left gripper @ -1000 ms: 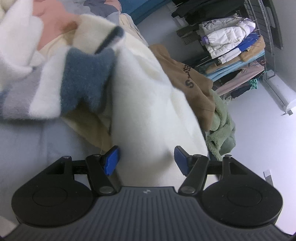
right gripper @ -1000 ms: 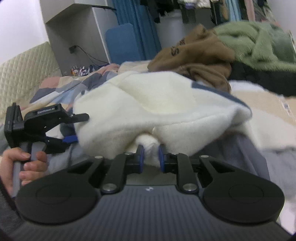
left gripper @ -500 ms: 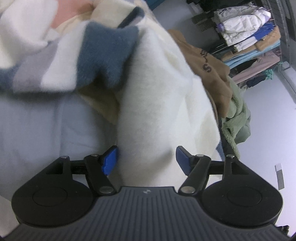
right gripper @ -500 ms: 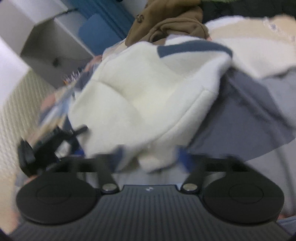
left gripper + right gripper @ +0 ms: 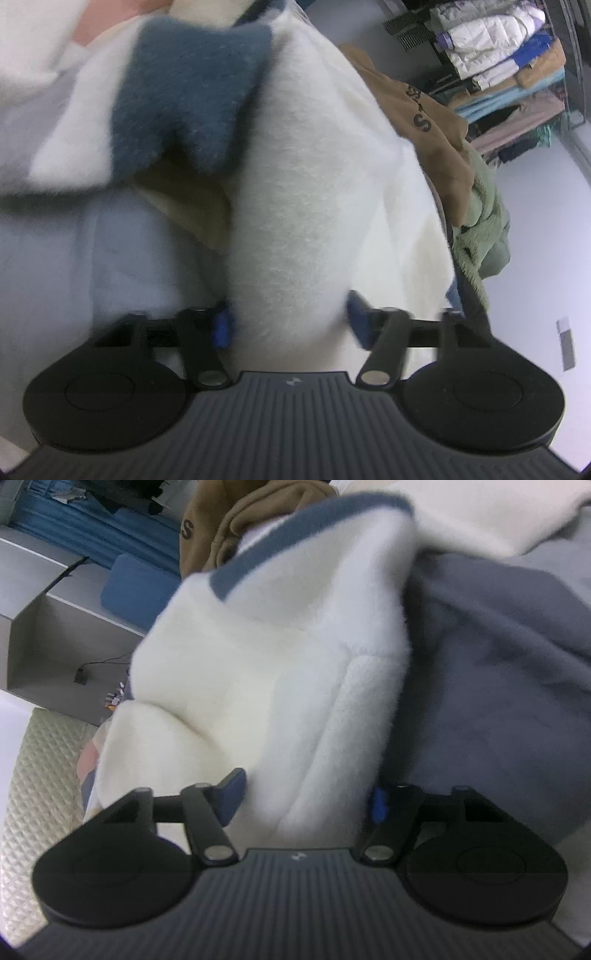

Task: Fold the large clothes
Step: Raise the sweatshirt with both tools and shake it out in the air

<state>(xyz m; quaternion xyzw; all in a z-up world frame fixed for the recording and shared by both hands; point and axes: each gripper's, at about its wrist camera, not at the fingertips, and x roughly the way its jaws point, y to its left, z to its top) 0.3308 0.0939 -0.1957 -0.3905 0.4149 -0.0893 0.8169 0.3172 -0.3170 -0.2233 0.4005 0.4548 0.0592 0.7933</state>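
A large fluffy cream fleece garment (image 5: 314, 177) with slate-blue patches (image 5: 184, 103) lies bunched on a grey sheet (image 5: 74, 258). My left gripper (image 5: 288, 321) is open, its blue-padded jaws wide apart with a thick fold of the cream fleece between them. In the right wrist view the same cream fleece (image 5: 280, 672) with a blue band (image 5: 295, 539) fills the middle. My right gripper (image 5: 306, 797) is open too, jaws spread either side of a fleece fold, not pinching it.
A brown hoodie (image 5: 424, 122) and a green fleece (image 5: 484, 229) lie on the bed beyond the garment. A rack of folded and hung clothes (image 5: 509, 70) stands at the far right. A grey sheet (image 5: 498, 664), a blue cushion (image 5: 136, 587) and a quilted headboard (image 5: 40, 794) show in the right wrist view.
My right gripper has opened and let go of the cream fleece fold it pinched a second ago, and the view has tilted. My left gripper stays open and has moved in closer over the fleece.
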